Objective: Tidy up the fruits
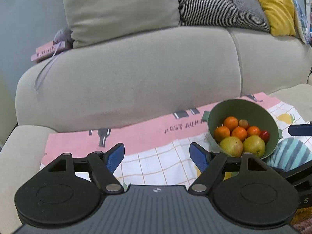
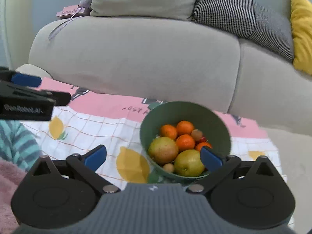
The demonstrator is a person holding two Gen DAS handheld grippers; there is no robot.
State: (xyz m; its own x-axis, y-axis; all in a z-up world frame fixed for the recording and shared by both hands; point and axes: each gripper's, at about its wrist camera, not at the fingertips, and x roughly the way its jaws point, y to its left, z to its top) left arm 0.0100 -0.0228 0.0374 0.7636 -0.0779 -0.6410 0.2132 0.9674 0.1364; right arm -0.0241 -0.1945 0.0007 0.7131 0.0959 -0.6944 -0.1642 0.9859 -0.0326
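Observation:
A green bowl sits on a patterned cloth on the sofa seat. It holds several oranges, two yellow-green pears, a small red fruit and small brown fruits. My right gripper is open just in front of the bowl, its right finger over the bowl's near rim. My left gripper is open and empty over the cloth, left of the bowl. The left gripper also shows in the right wrist view.
A beige sofa back rises behind the cloth, with beige, striped and yellow cushions. A pink "Butterfly" box lies on the sofa arm. A teal striped cloth lies near the bowl, and a pink fluffy fabric beside it.

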